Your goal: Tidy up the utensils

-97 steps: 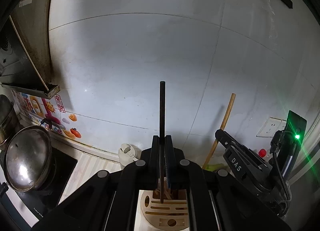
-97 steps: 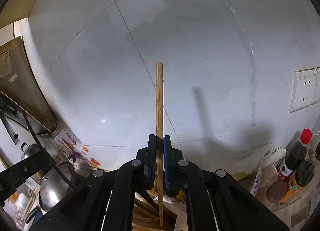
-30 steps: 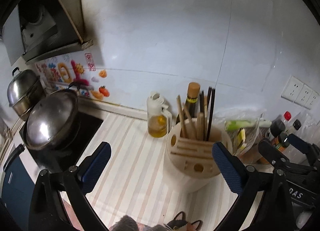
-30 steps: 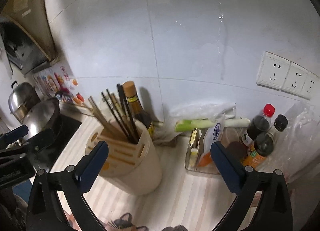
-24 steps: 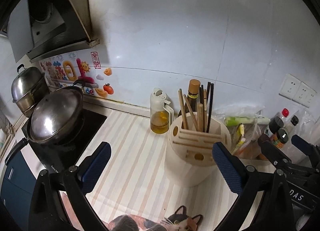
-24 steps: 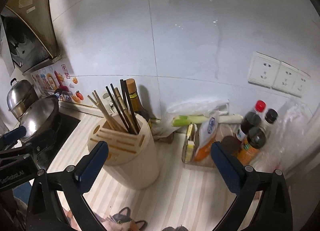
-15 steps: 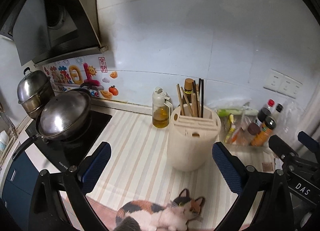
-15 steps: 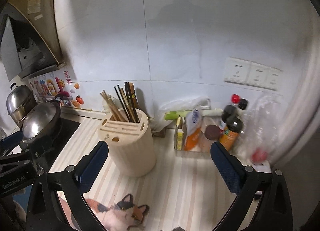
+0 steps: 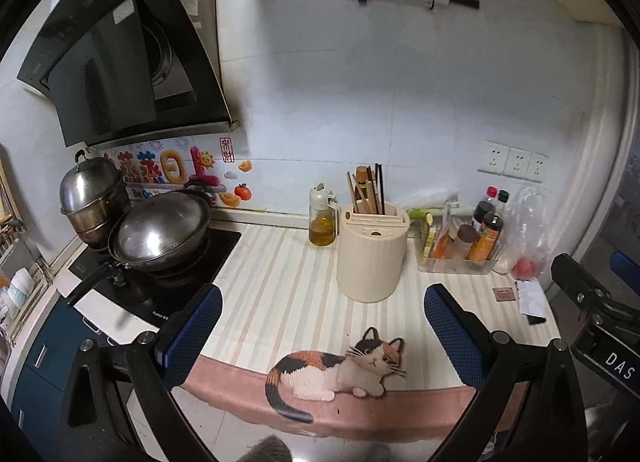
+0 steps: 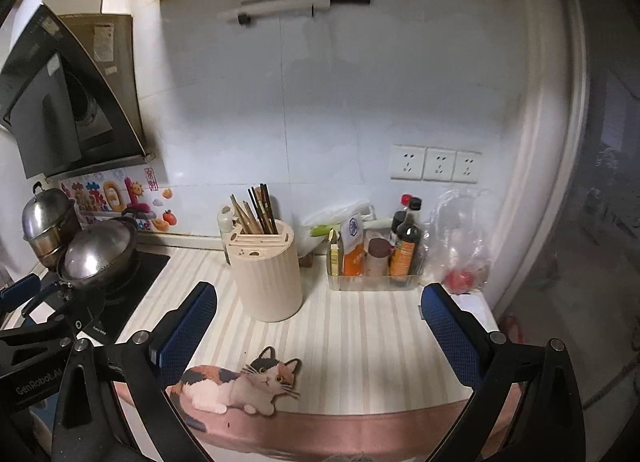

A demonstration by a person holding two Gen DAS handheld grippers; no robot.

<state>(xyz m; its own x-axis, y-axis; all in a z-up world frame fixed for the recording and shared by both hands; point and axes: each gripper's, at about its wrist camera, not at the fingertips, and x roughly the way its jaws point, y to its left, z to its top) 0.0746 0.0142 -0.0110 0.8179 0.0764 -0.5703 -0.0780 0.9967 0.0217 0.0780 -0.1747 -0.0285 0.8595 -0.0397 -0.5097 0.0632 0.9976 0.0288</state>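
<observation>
Chopsticks (image 9: 370, 191), thin wooden and dark sticks, stand bunched in the cream cylindrical slotted holder (image 9: 371, 258) on the striped counter (image 9: 280, 282): light, stiff, slippery, best pinched mid-shaft; left gripper (image 9: 320, 328) and right gripper (image 10: 316, 322) jaws spread, empty.

Right hand-held gripper (image 10: 320, 326) spread wide, empty; chopsticks (image 10: 256, 210) upright in holder (image 10: 267, 274).

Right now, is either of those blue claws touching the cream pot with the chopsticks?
Apart. In both wrist views the left gripper and right gripper are open, with striped counter showing between them and the holder.
</observation>
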